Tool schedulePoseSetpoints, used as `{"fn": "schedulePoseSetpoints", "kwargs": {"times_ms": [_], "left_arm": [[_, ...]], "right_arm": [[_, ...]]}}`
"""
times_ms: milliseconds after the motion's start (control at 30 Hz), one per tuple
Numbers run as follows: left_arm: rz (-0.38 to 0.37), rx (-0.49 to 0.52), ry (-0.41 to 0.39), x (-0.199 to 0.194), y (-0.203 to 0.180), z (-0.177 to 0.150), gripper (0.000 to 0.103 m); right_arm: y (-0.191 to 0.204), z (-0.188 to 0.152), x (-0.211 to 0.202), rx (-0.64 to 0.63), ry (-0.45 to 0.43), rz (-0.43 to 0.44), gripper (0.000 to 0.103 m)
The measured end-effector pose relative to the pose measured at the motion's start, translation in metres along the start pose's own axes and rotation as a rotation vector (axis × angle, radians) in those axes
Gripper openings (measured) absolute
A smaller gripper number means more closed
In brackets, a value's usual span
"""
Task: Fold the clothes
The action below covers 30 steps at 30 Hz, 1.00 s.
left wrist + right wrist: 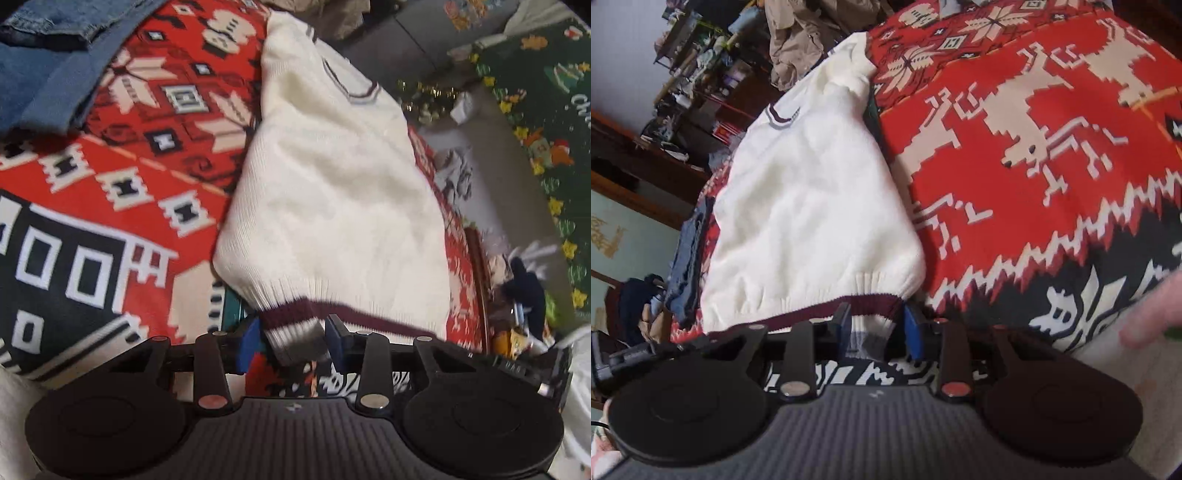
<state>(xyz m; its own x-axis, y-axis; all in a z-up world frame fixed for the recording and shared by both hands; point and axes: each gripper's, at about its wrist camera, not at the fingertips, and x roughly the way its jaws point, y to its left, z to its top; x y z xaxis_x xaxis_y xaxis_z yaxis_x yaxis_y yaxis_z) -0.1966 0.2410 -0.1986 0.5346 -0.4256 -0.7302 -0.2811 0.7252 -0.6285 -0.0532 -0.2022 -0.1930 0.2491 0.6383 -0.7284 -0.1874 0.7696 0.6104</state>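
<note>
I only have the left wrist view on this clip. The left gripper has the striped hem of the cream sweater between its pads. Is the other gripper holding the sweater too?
Observer: Yes. The right gripper is closed on the maroon-and-white ribbed hem of the cream knitted sweater, at the hem's opposite corner.
Operator: Anything lying past that far side of the sweater?
Observer: A folded stack of blue denim lies right beside the sweater's edge on the red patterned blanket.
Operator: Is the person visible anywhere?
Observer: Only a blurred bare hand at the right edge of the right wrist view.
</note>
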Motion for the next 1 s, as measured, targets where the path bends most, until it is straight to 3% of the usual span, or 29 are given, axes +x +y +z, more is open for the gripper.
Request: {"fn": "schedulePoseSetpoints", "kwargs": {"times_ms": [67, 133, 233, 300, 400, 600, 733, 1000], "left_arm": [[-0.001, -0.014, -0.021, -0.001, 0.001, 0.0, 0.037], [0.003, -0.041, -0.061, -0.003, 0.005, 0.001, 0.036], [-0.036, -0.1, -0.082, -0.006, 0.013, 0.004, 0.036], [-0.076, -0.114, -0.046, -0.003, 0.014, 0.005, 0.036], [-0.062, -0.08, 0.01, 0.003, 0.006, 0.002, 0.036], [-0.128, -0.132, 0.061, 0.018, 0.005, -0.006, 0.036], [-0.149, -0.112, 0.097, 0.027, -0.004, -0.011, 0.036], [-0.09, -0.115, -0.084, 0.002, -0.006, -0.007, 0.036]], "right_arm": [[0.0, 0.001, 0.001, 0.012, -0.008, 0.009, 0.035], [-0.001, 0.001, 0.002, 0.022, -0.017, 0.016, 0.026], [-0.001, 0.003, 0.003, 0.036, -0.031, 0.027, 0.026], [-0.001, 0.003, 0.004, 0.045, -0.04, 0.034, 0.026], [-0.001, 0.005, 0.005, 0.05, -0.037, 0.047, 0.026], [0.0, 0.005, 0.008, 0.046, -0.026, 0.048, 0.026], [-0.001, 0.005, 0.007, 0.041, -0.021, 0.048, 0.027], [-0.009, 0.003, 0.003, 0.058, -0.03, 0.048, 0.027]]}}
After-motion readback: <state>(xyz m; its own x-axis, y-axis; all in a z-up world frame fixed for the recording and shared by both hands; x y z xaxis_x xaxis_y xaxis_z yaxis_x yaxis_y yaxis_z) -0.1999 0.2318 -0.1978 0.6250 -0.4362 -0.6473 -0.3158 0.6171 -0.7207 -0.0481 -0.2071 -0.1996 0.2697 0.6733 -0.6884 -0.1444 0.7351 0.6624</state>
